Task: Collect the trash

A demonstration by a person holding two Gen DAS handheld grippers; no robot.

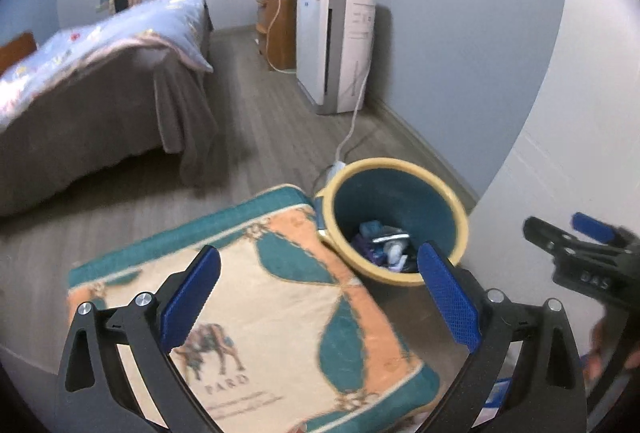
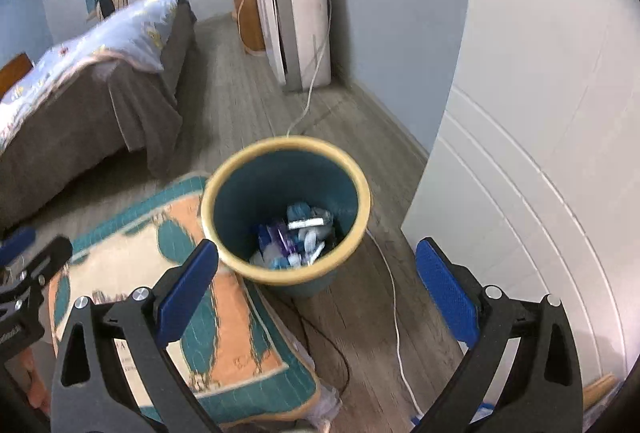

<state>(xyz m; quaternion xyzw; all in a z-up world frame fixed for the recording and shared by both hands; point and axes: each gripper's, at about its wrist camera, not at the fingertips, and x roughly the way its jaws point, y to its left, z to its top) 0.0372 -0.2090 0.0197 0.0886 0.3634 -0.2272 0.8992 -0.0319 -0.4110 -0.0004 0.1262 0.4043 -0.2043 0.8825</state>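
A teal trash bin with a yellow rim [image 1: 456, 211] [image 2: 362, 189] stands on the wood floor beside a white door. Several pieces of trash [image 1: 384, 245] [image 2: 298, 239] lie in its bottom. My left gripper [image 1: 320, 297] is open and empty, above a folded teal, orange and cream blanket [image 1: 256, 313], with the bin ahead to the right. My right gripper [image 2: 318, 291] is open and empty, held above the bin's near side. The right gripper also shows at the right edge of the left wrist view [image 1: 580, 245].
The blanket [image 2: 224, 333] lies left of the bin. A bed with a brown cover [image 1: 100, 105] is at the left. A white air purifier [image 1: 336, 45] stands by the wall. White and black cables [image 2: 394, 313] run on the floor. The white door [image 2: 540, 173] is at the right.
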